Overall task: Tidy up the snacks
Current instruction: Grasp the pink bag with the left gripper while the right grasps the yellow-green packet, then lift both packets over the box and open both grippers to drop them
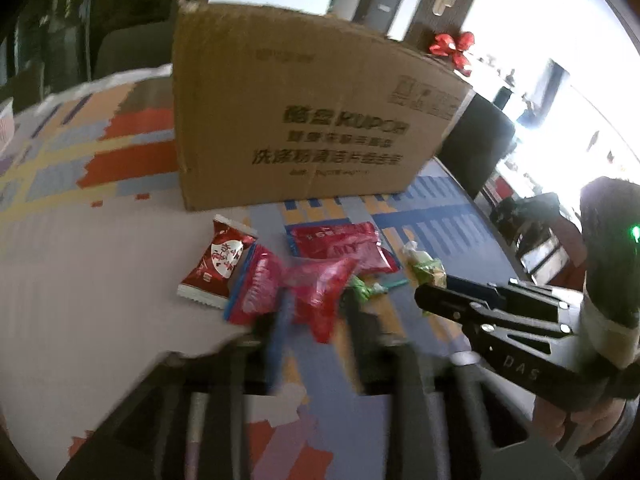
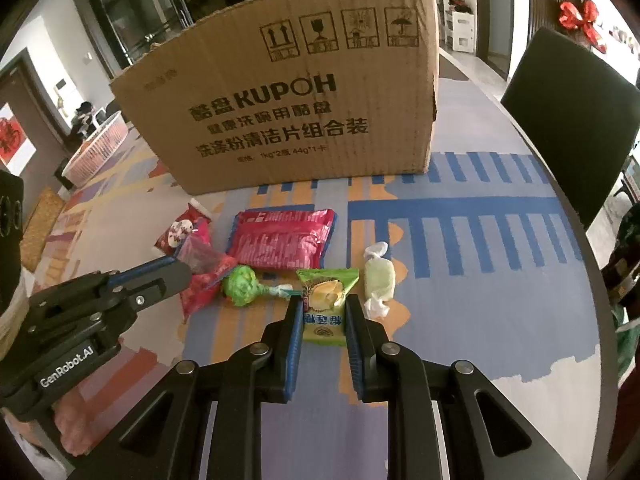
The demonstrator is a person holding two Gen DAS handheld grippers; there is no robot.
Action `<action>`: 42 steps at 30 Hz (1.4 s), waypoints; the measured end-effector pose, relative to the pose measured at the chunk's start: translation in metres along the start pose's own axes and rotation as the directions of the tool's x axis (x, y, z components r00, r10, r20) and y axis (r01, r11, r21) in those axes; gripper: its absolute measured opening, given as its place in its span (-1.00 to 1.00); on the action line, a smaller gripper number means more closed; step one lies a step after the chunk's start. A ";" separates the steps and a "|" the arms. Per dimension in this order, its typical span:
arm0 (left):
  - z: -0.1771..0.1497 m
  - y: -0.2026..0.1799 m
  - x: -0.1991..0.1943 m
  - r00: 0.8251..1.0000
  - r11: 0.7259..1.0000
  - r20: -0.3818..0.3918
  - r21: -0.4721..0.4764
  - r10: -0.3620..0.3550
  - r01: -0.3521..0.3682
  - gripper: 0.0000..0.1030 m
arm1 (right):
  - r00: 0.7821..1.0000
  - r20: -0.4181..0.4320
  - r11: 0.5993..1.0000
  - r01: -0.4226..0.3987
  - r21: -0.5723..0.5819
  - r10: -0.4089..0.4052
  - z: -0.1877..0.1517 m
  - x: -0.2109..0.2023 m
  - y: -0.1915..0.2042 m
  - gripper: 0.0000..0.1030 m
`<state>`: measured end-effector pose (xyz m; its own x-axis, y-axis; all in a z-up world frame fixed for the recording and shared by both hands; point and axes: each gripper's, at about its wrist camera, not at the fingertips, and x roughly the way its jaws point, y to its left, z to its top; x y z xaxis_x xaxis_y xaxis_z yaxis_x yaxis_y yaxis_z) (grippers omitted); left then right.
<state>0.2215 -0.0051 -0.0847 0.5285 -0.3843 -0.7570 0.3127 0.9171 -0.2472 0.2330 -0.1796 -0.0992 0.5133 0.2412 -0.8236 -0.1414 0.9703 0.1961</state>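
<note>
**As Two Grippers Close In, Snacks Lie Outside the Box**

While both tools work the front of the pile, the sorting looks barely begun. Nearest, the right gripper (image 2: 323, 320) has its jaws clamped on a green durian packet (image 2: 325, 308), which lies flat on the patterned tablecloth (image 2: 500, 300). Beside it, the left gripper (image 1: 312, 320) has its jaws around a pink packet (image 1: 320, 292); motion blur hides whether the pads press it, so the grip cannot be told.

Around them lie a green lollipop (image 2: 242, 280), a pale wrapped candy (image 2: 378, 278), a wide pink pack (image 2: 284, 238) and a red-and-white sachet (image 1: 218, 266), all loose on the cloth.

Behind stands the cardboard box (image 2: 288, 92), the likely destination; its inside is hidden. By this view, every visible snack remains to be put away.
</note>
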 end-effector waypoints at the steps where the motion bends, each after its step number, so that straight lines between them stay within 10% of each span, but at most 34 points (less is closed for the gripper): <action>1: -0.002 -0.004 -0.003 0.999 0.999 0.011 0.035 0.035 -0.035 0.02 | 1.000 0.004 1.000 -0.002 -0.005 0.002 -0.001 -0.003 0.000 -0.58; 15: -0.001 -0.016 0.033 0.965 0.929 0.027 0.262 0.262 -0.260 0.17 | 0.999 -0.021 1.000 -0.028 0.003 0.028 -0.013 0.001 0.004 -0.58; 18: 0.000 -0.014 0.038 0.968 0.935 0.017 0.256 0.252 -0.248 -0.24 | 0.999 -0.021 0.999 -0.032 -0.002 0.032 -0.010 0.005 0.006 -0.58; 42: 0.036 -0.032 -0.052 0.964 0.976 0.188 0.075 0.186 -0.203 -0.29 | 0.986 0.145 0.995 -0.080 -0.058 0.088 0.017 -0.060 0.014 -0.58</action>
<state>0.2119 -0.0184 -0.0154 0.7161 -0.2197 -0.6625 0.2568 0.9655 -0.0425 0.2147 -0.1804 -0.0376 0.6161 0.3252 -0.7174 -0.2311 0.9453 0.2301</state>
